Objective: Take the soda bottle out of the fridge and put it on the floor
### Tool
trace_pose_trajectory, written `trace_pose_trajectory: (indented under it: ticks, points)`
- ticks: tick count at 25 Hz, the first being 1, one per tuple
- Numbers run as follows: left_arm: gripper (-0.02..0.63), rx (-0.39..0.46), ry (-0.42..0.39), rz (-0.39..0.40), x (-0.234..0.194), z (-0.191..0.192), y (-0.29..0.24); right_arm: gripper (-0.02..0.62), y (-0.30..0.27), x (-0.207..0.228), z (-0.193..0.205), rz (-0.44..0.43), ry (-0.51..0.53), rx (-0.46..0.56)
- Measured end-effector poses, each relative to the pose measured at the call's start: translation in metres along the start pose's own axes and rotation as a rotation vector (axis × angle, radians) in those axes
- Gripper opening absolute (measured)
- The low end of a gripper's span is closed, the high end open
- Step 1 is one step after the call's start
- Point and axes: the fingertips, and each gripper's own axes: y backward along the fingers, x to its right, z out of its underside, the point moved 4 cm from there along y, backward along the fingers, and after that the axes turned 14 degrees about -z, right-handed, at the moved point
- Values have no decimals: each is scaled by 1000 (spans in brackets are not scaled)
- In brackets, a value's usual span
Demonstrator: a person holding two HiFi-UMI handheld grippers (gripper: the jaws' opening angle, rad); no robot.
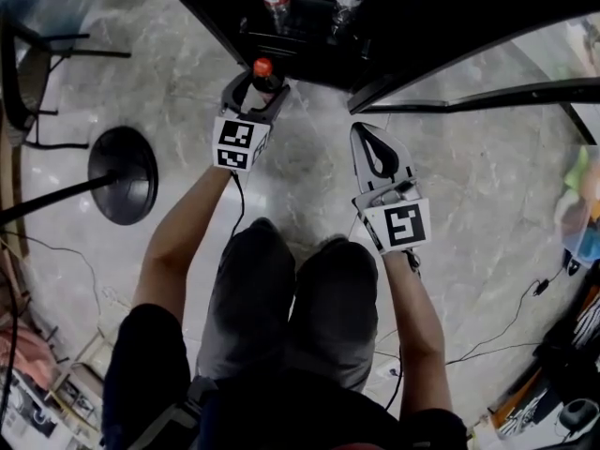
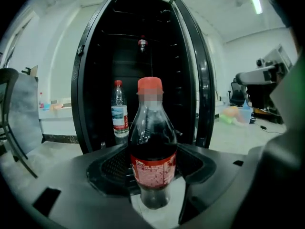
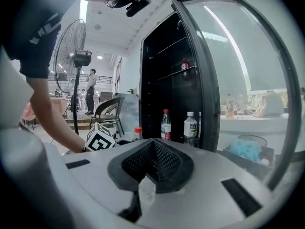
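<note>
One soda bottle, dark with a red cap and red label, stands upright between the jaws of my left gripper. The jaws are clamped on its lower body around the label, which I judge a sensible hold, since a grip low on the widest part should keep a tall bottle from swinging. It is already outside the fridge, just in front of the open cabinet and low over the pale marble floor. Floor shows under its base, but I cannot tell whether the base touches it.

Judging from this, the removal is done and what remains is setting the bottle down and opening the jaws. Keeping it vertical matters, because a tilted base could let it tip once I let go.

My right gripper hangs beside it, a little nearer my knees, its jaws together with nothing between them. It has no part in carrying the bottle.

Further out, the fridge's glass door is swung wide to my right, leaving the path clear. On the bottom shelf stand a red-capped water bottle and a white-capped water bottle, well back from my hold. A fan base sits on the floor well off to my left.
</note>
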Motion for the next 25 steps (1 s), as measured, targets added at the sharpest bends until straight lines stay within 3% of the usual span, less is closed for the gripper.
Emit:
trace_pose_trajectory:
  ticks: [14, 25]
  points:
    - [311, -84, 15, -54, -6, 103, -23, 18, -21, 14, 62, -15, -24, -18]
    - [311, -112, 11, -74, -2, 154, -43, 18, -34, 13, 97, -26, -36, -26]
